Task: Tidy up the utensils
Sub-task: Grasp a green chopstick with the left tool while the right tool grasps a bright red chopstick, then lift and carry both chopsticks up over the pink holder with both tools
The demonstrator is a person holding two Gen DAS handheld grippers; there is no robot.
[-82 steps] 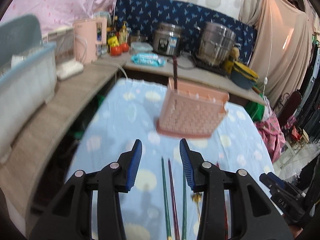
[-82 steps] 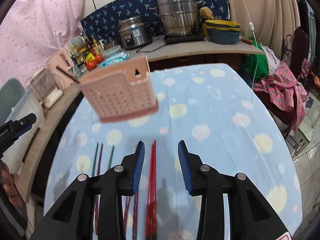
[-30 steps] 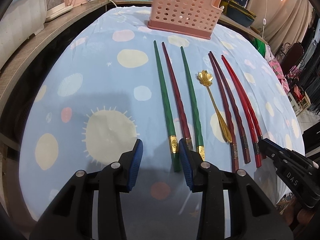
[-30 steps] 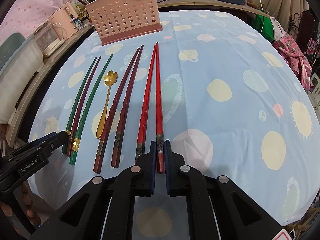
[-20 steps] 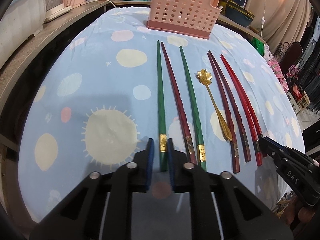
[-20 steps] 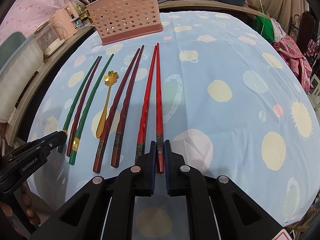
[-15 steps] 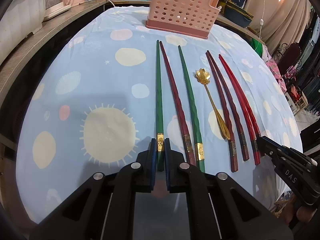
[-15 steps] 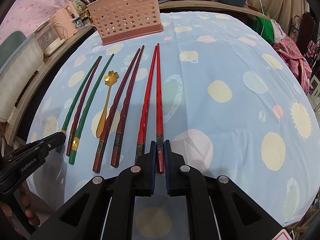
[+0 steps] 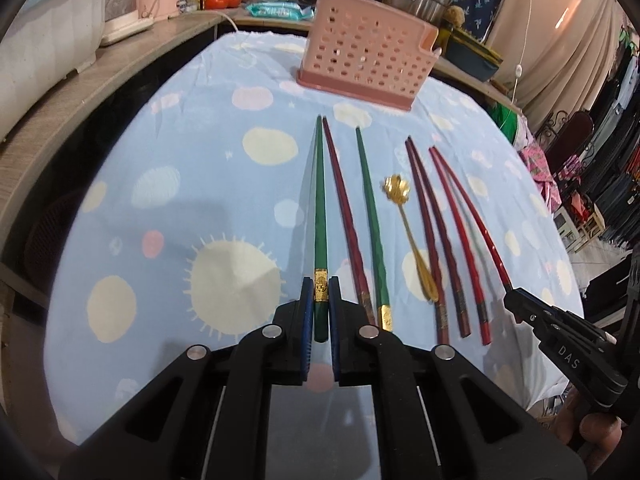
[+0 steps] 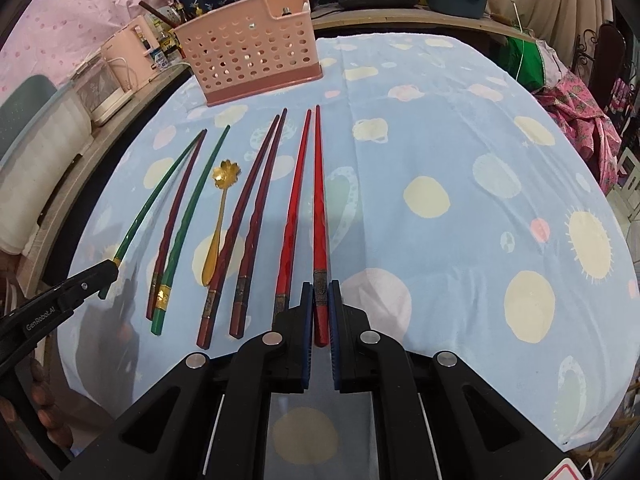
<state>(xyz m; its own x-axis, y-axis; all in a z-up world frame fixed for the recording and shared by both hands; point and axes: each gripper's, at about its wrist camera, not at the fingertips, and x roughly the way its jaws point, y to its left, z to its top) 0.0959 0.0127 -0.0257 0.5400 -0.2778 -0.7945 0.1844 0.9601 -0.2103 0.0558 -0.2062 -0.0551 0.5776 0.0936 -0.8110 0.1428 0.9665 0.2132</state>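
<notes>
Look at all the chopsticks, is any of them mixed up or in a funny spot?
Yes. One dark red chopstick lies between the two green ones, apart from the dark red pair. The gold spoon lies among the chopsticks too. Nothing looks broken or spilled.

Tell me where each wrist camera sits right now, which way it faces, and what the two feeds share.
Left wrist: behind the left hand-held gripper, looking along its green chopstick toward the pink basket; right hand-held gripper at right edge.
Right wrist: behind the right hand-held gripper, looking along its red chopstick toward the basket; left hand-held gripper at left edge.
Shared: basket, gold spoon, blue tablecloth.
</notes>
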